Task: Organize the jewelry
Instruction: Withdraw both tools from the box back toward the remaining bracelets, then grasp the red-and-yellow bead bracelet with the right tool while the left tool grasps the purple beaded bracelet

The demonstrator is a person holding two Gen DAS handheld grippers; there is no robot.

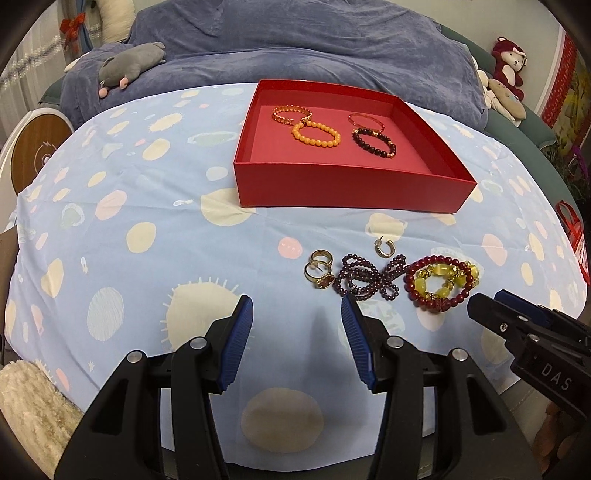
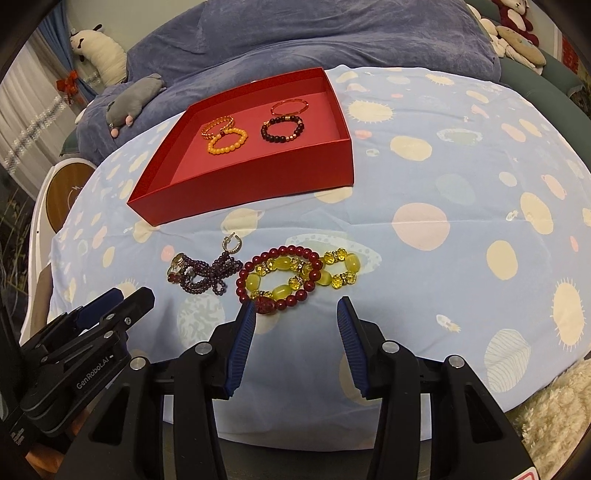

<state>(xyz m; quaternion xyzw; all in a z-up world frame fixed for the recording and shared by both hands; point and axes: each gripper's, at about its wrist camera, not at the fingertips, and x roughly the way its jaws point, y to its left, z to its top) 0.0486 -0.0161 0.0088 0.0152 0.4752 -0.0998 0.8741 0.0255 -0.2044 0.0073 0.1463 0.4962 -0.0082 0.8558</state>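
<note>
Lying on a blue spotted cloth (image 1: 147,206), loose jewelry waits: gold rings (image 1: 319,266), purple bead strands (image 1: 365,277), a small earring (image 1: 384,248), and a red bracelet (image 2: 280,278) overlapping a yellow one (image 2: 340,271). Behind sits a red box (image 1: 347,190) holding four bracelets. Left gripper (image 1: 297,314) and right gripper (image 2: 295,317) hover with jaws wide apart, empty.

Home bedroom, blanket (image 1: 295,33), plush toys (image 1: 509,62)

Both wrist views low, forward (sharing red box (image 1: 351,184))
</note>
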